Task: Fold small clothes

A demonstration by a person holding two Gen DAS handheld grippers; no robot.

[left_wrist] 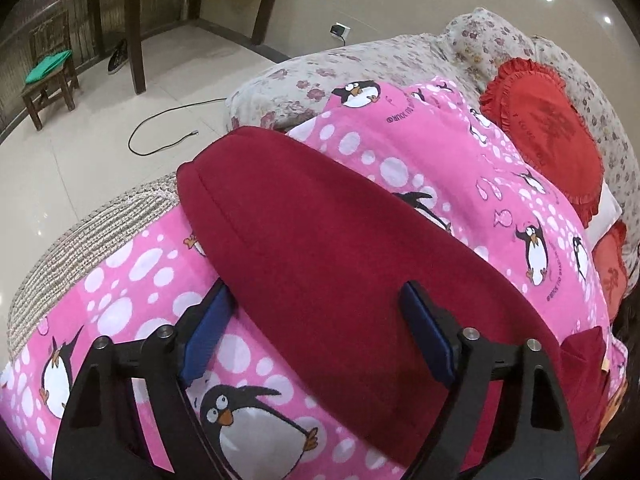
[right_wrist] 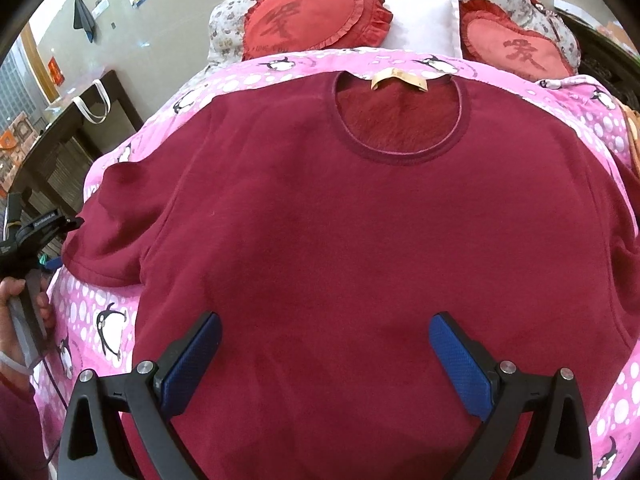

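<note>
A dark red short-sleeved shirt [right_wrist: 340,220] lies flat, front up, on a pink penguin blanket [right_wrist: 96,320], round collar and tan label [right_wrist: 398,79] at the far end. My right gripper [right_wrist: 325,328] hovers open over the shirt's lower middle, blue pads wide apart. In the left wrist view the shirt's left sleeve [left_wrist: 320,240] stretches away from me. My left gripper [left_wrist: 316,300] is open around the sleeve's near part, one blue pad at its edge, the other over the cloth. The left gripper also shows in the right wrist view [right_wrist: 44,232], beside the sleeve end.
Two red heart cushions [right_wrist: 316,20] and a white pillow [right_wrist: 424,20] lie at the bed's head on a floral cover [left_wrist: 320,76]. Left of the bed is tiled floor with a black cable [left_wrist: 160,136], a small wooden chair [left_wrist: 50,72] and a dark table [right_wrist: 60,132].
</note>
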